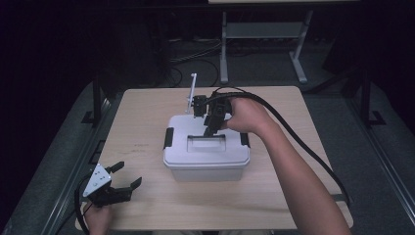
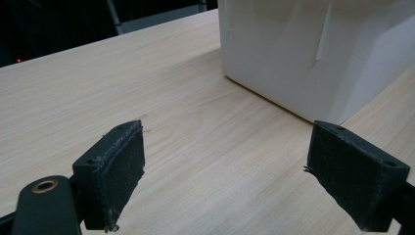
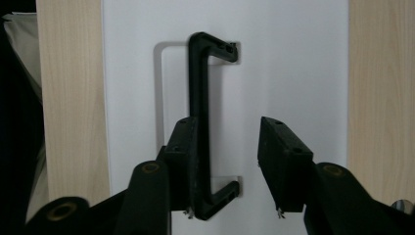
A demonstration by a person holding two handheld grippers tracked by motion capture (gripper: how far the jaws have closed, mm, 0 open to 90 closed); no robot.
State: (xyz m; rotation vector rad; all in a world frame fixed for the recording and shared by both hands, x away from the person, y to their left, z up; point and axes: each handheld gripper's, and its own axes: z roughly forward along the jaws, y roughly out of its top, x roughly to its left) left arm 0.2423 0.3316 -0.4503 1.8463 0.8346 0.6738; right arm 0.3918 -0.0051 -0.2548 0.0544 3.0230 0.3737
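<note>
- A white rectangular plastic storage box [image 1: 205, 161] with a lid stands at the middle of the light wooden surface [image 1: 147, 122].
- Black latches [image 1: 168, 136] sit at the two short ends of the lid; both lie flat against the box.
- A black plastic carry handle [image 3: 200, 98] lies in a shallow recess on top of the lid.
- The right tongs [image 1: 210, 128] hang over the lid from the far side, pointing steeply down at the handle.
- In the right gripper view the right tongs [image 3: 227, 164] are apart. One jaw rests against the outer side of the handle bar; the other stands clear of it over the white recess. The bar lies between the jaws and is not clamped.
- The left tongs [image 1: 125, 176] hover near the front left corner of the surface, well apart from the box, held in the person's left hand [image 1: 98, 218].
- In the left gripper view the left tongs [image 2: 225, 171] are wide apart with only bare wood between them; a lower corner of the box [image 2: 313, 58] shows ahead.
- A thin white upright rod [image 1: 192, 90] stands at the far edge of the surface, behind the box.
</note>
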